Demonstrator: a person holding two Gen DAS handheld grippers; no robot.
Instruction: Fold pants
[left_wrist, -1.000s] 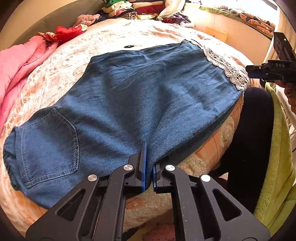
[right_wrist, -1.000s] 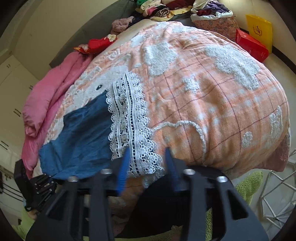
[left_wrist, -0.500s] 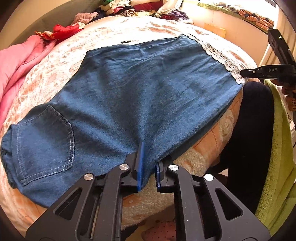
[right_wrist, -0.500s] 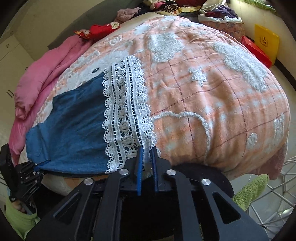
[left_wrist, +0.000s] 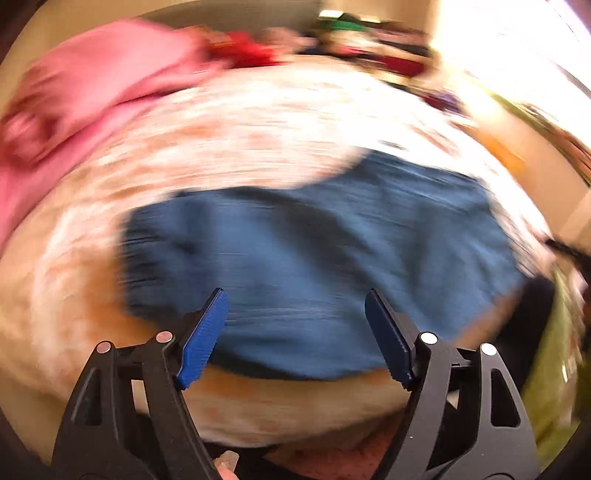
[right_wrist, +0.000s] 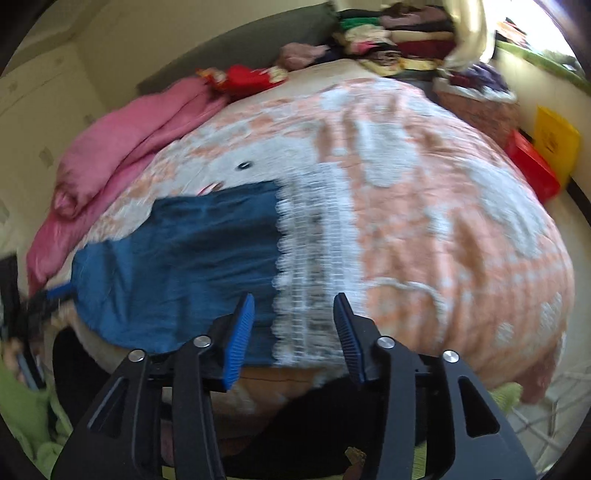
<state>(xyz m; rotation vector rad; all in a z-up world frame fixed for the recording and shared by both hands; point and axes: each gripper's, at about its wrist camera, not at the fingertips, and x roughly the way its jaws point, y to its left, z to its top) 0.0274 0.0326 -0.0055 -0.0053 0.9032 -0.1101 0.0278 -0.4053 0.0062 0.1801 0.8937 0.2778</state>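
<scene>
- Now both grippers hang over the near edge of the bed (right_wrist: 461, 229), each with its jaws just having opened; nothing lies between the pads.
- Left gripper (left_wrist: 297, 334): blue fingers (left_wrist: 203, 339) wide apart, clear of the cloth. Its view is heavily motion-blurred.
- Right gripper (right_wrist: 293, 338): blue fingers (right_wrist: 240, 338) apart, narrower than the left pair, above the lace hem (right_wrist: 314, 266) at the near edge; whether they touch the cloth cannot be told.
- Denim pants (right_wrist: 192, 254) lie flat on the orange-and-white bedspread (left_wrist: 229, 125), spread left to right along the near side of the bed. White lace trim sits at their right end.
- In the left wrist view the pants (left_wrist: 325, 254) fill the middle, near edge just beyond the fingers.
- Pink quilt (right_wrist: 122, 147) bunched at the far left of the bed.
- Red garment (right_wrist: 245, 77) just beyond the quilt.
- Heap of folded clothes (right_wrist: 399, 33) at the far end.
- Red box (right_wrist: 533, 170) and yellow bag (right_wrist: 556, 142) on the floor, far right.
- Green cloth (right_wrist: 26, 410) at near left.
</scene>
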